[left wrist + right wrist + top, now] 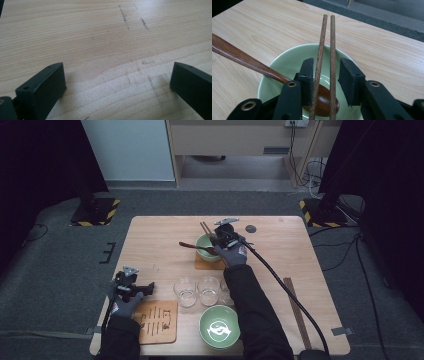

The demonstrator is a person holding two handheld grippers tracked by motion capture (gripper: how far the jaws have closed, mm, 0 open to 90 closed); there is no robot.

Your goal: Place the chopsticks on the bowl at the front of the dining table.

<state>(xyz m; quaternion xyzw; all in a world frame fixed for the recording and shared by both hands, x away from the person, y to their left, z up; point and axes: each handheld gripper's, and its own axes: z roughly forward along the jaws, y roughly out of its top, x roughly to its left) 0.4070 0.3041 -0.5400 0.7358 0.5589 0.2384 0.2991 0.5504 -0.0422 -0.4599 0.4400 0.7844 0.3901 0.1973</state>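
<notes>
Light wood table (pixel 150 240) on grey carpet, dark curtains at both sides of the high view. Right gripper (pixel 223 236) sits upper centre of that frame over a pale green bowl (pixel 207 245) on a small brown mat (pixel 202 264). In the right gripper view two wooden chopsticks (pixel 325 50) run up the frame between the jaws; left chopstick lies against the left pad, right one has a gap to the right pad, so the grip is released, jaws partly apart. Wooden spoon (pixel 249 62) rests in the bowl, handle out to the upper left. Left gripper (pixel 131 287) at lower left, jaws spread wide over bare table, holding nothing. Three glasses (pixel 200 291), a second green bowl (pixel 219 327) and a printed card (pixel 157 321) lie along the lower edge.
</notes>
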